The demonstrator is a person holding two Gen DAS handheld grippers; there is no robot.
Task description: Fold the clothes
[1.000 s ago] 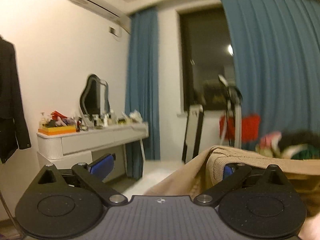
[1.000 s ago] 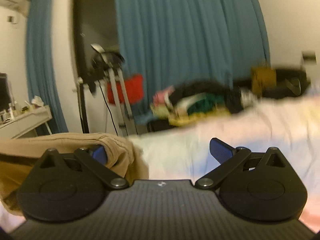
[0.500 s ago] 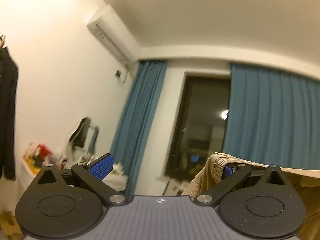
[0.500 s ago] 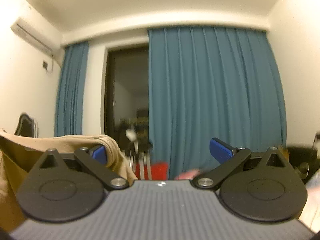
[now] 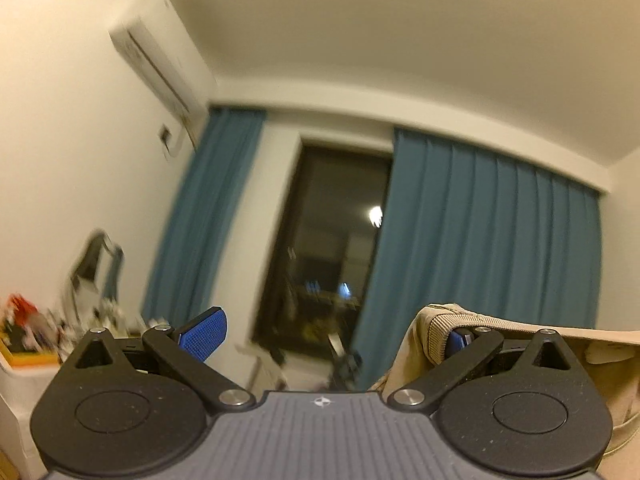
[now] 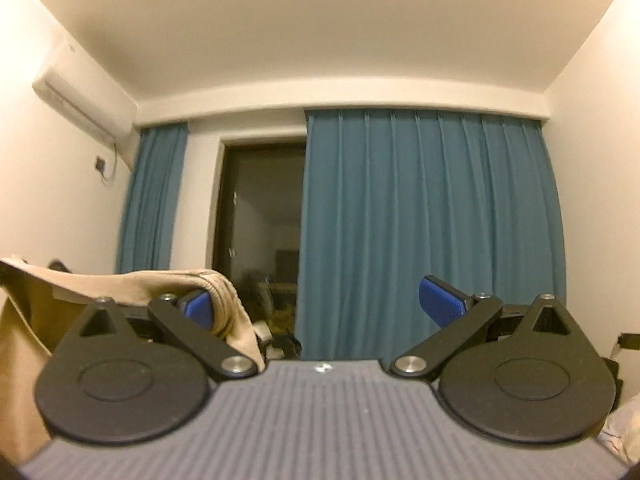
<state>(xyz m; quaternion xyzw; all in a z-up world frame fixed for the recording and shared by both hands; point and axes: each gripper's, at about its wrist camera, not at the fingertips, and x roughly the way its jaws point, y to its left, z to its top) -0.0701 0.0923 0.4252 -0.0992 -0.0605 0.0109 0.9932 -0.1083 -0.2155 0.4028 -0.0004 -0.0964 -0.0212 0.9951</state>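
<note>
While both cameras tilt up toward the ceiling and the teal curtains (image 6: 428, 220), a tan garment (image 5: 436, 330) hangs between the two tools, its ribbed hem draped over one finger of each. At the lower right of the left wrist view, the left gripper (image 5: 334, 334) has the cloth hooked over its right blue pad, while its other pad stands bare and well apart at lower centre-left, so the jaws are spread wide, not clamped. The right gripper (image 6: 324, 306) mirrors this: the same garment wraps its left pad at the lower left of the frame, and the opposite pad is bare at lower right, jaws likewise splayed. Carrying the edge on the inner fingers probably lets the fabric hang by its own weight and stretch flat, which suits shaking it out or squaring it for a fold. Most of the garment drops out of frame below, so how far it is folded cannot be told. An air conditioner (image 6: 84, 98) sits at upper left beside the dark window (image 5: 320, 264).
</note>
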